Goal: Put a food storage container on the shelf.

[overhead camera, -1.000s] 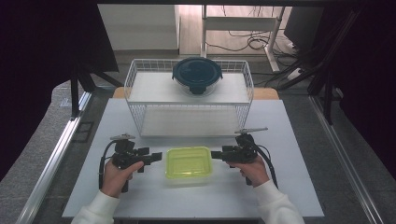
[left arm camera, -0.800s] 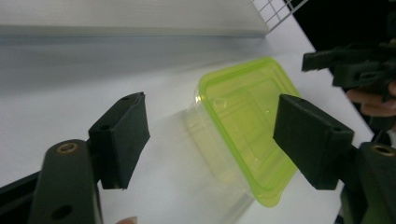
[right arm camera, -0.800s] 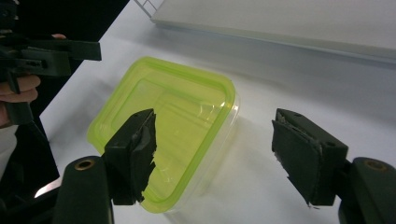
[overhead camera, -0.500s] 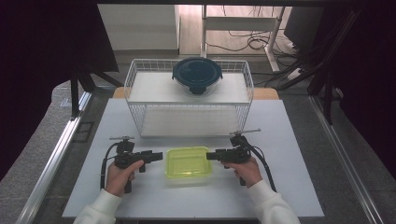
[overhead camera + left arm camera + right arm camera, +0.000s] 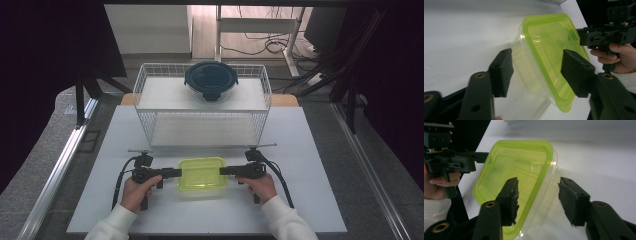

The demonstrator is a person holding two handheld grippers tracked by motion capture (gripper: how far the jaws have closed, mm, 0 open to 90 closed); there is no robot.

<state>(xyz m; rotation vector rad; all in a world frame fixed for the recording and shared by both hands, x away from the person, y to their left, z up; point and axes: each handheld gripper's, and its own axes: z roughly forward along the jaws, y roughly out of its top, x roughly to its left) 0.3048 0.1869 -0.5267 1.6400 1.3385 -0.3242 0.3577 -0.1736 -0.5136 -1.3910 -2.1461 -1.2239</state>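
1. Clear container with a yellow-green lid (image 5: 202,173) sits on the white table (image 5: 310,150), near the front edge, just in front of the wire basket (image 5: 202,107).
2. Left gripper (image 5: 174,172) is at the container's left end, right gripper (image 5: 226,171) at its right end. They come in level and opposed, which reads as a setup for a two-handed pickup or a hold-and-peel on the lid.
3. Left gripper view: jaws apart and released, nothing pinched. The container's end (image 5: 544,65) sits in the gap, with one jaw over the lid side and the other beside the clear wall.
4. Right gripper view: same story. Jaws spread and released, straddling the lid rim (image 5: 541,182), with one pad over the lid and one outside the wall. I can't confirm contact on either side.
5. Straddling the rim makes sense: closing there would bite lid and lip together.
6. A dark round lidded bowl (image 5: 211,80) rests on top of the basket, well apart from both grippers. Not in play now.
7. Risk is my guess: thin plastic may flex or skid if one side closes first.
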